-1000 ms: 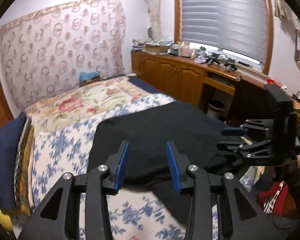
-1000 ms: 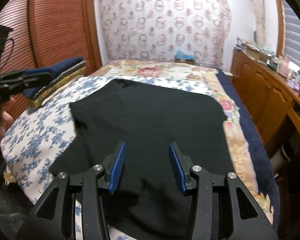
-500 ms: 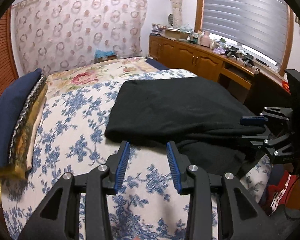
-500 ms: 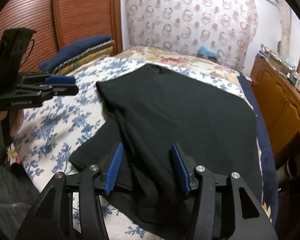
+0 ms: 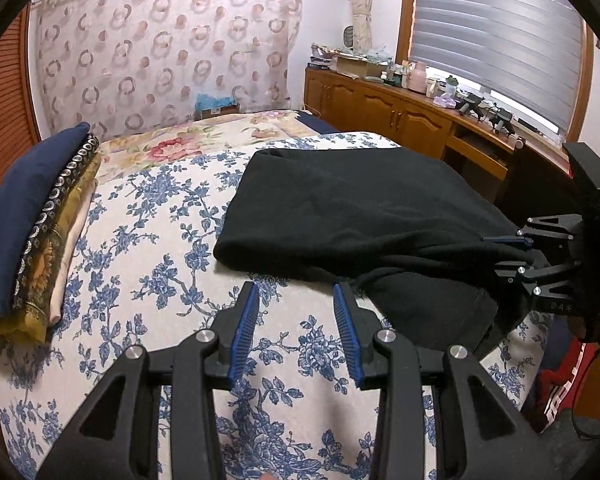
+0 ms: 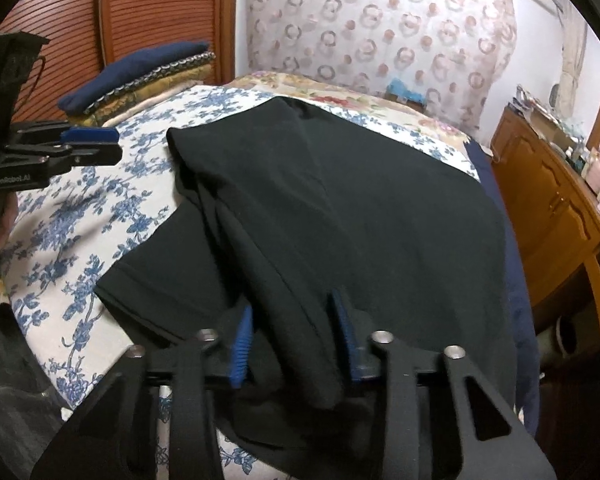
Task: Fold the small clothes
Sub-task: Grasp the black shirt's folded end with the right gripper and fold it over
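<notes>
A black, soft knit garment (image 5: 352,208) lies on the bed with the blue-flowered white cover (image 5: 148,248), folded over on itself so that a rounded doubled edge faces the left tool. In the left wrist view it fills the area from twelve o'clock round to three o'clock, and a lower layer of it spreads out flat at about four o'clock.

The left tool (image 5: 296,320) hangs over bare bed cover at six o'clock of that view, its blue-padded jaws partly apart with nothing between them; the garment's near edge lies just beyond its tips.

The right tool (image 6: 294,328) sits at the near hem of the garment. Its jaws have just been closing, and a thick bunched fold of the black cloth runs between them. The pads look pressed against that fold on both sides. In the left wrist view this tool shows at three o'clock with cloth gathered in it.

A stack of folded textiles with a navy blue piece on top (image 5: 32,216) rests at nine o'clock on the bed, well apart from the garment.
</notes>
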`<action>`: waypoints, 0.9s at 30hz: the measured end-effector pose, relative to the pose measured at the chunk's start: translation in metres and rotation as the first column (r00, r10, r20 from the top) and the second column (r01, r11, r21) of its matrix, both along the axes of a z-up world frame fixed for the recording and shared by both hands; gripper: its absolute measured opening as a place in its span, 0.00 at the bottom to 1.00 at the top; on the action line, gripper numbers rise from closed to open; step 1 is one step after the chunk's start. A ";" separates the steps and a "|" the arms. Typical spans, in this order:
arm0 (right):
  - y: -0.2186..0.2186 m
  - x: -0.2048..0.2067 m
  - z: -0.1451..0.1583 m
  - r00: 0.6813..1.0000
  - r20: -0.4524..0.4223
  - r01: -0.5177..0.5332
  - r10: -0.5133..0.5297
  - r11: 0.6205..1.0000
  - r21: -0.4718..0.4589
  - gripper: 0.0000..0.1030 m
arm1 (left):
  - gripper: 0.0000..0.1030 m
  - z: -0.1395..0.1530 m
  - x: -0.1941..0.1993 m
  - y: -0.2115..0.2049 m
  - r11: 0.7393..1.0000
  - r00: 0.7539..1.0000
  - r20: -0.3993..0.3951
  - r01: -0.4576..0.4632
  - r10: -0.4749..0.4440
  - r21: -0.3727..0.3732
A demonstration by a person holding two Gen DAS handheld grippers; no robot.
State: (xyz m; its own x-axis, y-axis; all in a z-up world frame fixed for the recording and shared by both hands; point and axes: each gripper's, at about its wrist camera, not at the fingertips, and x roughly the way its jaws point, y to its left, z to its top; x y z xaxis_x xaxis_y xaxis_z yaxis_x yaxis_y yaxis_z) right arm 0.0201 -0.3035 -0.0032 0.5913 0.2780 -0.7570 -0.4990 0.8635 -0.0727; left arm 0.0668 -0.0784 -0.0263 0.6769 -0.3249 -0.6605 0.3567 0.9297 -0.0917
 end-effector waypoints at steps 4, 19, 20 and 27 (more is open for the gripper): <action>-0.003 -0.003 0.009 1.000 0.017 -0.011 0.011 0.999 0.043 0.08 | 0.36 0.001 0.000 0.000 1.000 1.000 0.002 0.001 -0.001 -0.003; -0.048 -0.022 0.081 0.977 0.178 0.092 -0.120 0.983 0.160 0.06 | 0.36 0.014 -0.007 -0.011 0.999 0.999 0.028 0.028 -0.027 -0.025; -0.059 -0.023 0.079 0.975 0.171 0.117 -0.144 0.980 0.160 0.06 | 0.36 0.014 -0.008 -0.011 0.999 0.999 0.029 0.029 -0.029 -0.025; -0.103 -0.023 0.040 0.964 0.070 0.248 -0.257 0.963 0.107 0.16 | 0.36 0.018 -0.011 -0.014 0.999 0.999 0.045 0.032 -0.031 -0.029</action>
State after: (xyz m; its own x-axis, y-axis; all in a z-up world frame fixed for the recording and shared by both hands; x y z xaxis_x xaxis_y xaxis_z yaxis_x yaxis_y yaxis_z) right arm -0.0033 -0.4065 0.0364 0.7109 0.1805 -0.6797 -0.2597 0.9656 -0.0151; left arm 0.0562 -0.0922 -0.0079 0.6945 -0.3651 -0.6200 0.3899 0.9152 -0.1022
